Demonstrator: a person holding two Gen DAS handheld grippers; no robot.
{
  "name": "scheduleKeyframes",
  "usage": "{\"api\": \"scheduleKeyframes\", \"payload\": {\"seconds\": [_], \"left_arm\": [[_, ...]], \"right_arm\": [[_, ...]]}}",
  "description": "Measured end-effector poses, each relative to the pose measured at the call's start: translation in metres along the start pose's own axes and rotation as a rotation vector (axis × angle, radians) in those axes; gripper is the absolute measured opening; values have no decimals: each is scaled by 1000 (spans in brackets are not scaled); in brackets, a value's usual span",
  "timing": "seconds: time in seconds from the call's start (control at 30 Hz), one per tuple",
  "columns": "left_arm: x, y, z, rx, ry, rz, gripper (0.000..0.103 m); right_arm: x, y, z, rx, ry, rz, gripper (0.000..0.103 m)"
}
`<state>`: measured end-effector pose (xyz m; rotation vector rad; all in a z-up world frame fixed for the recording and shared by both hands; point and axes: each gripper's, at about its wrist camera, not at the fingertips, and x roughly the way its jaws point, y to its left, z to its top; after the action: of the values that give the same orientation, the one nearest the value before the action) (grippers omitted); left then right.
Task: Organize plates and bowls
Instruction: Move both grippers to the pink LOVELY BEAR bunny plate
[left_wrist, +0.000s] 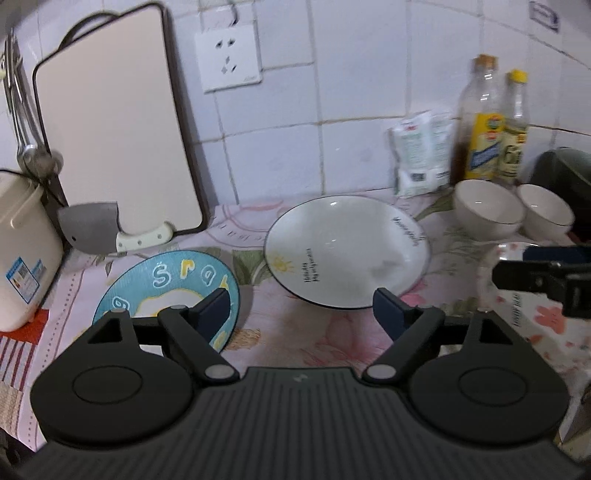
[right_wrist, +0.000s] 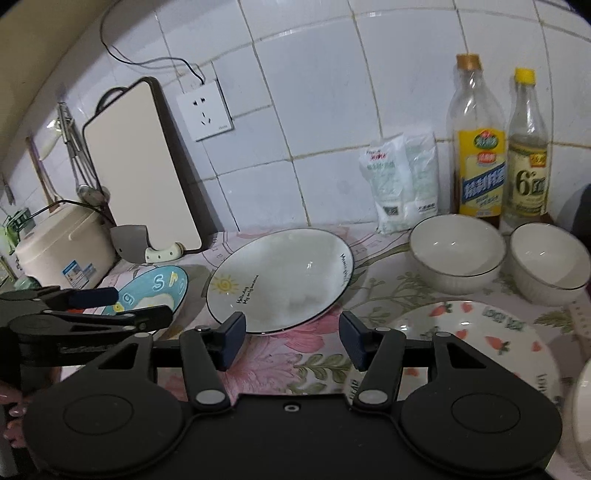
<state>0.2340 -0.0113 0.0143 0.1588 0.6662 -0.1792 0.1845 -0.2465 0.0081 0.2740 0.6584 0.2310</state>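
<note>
A white plate with a sun drawing lies mid-counter. A blue plate lies to its left. Two white bowls stand at the right by the bottles, the second bowl beside the first. A strawberry plate lies front right. My left gripper is open and empty, between the blue and white plates; it also shows in the right wrist view. My right gripper is open and empty in front of the white plate.
A cutting board and cleaver lean on the tiled wall at left, beside a rice cooker. Two bottles and a white bag stand at the back right. A floral cloth covers the counter.
</note>
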Motion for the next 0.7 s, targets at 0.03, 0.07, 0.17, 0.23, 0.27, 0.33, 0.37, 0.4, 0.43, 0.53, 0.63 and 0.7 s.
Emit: {"api": "scheduleKeyframes", "payload": {"seconds": [0.03,0.07,0.17,0.23,0.27,0.33,0.37,0.4,0.43,0.53,0.63,0.7], "left_arm": [[-7,-2,0,5,-6,-9,86],[-13,-4,-1,7,-10,-19,87],[-30,-10,-2,2,-3,-70,88],[-40,-14,-3,-1,3,-110,88],[-45,-15,-4,-4,8,-133,88],[-53,-18,-5,-15,17,-176,88],[-56,-21,-6,-16,19,-194,89],[-60,-23,-7,-14,18,-206,89],[-63,-26,-8,-8,12,-207,89],[-75,-37,-13,30,-8,-206,90],[-83,-49,-16,60,-22,-225,91],[-89,-59,-18,88,-34,-231,92]], "right_arm": [[-6,-2,-1,-10,-4,0,64],[-12,-3,-2,-19,-7,-2,66],[-31,-6,-5,-46,-18,-10,67],[-45,-7,-7,-68,-24,-13,69],[-51,-7,-9,-79,-31,-15,70],[-65,-8,-11,-108,-44,-14,71],[-72,-9,-13,-117,-48,-16,71],[-79,-10,-14,-127,-54,-19,71],[-87,-12,-16,-136,-61,-21,71],[-105,-14,-21,-154,-74,-29,72],[-122,-20,-30,-163,-83,-21,74],[-131,-24,-38,-158,-85,-16,75]]}}
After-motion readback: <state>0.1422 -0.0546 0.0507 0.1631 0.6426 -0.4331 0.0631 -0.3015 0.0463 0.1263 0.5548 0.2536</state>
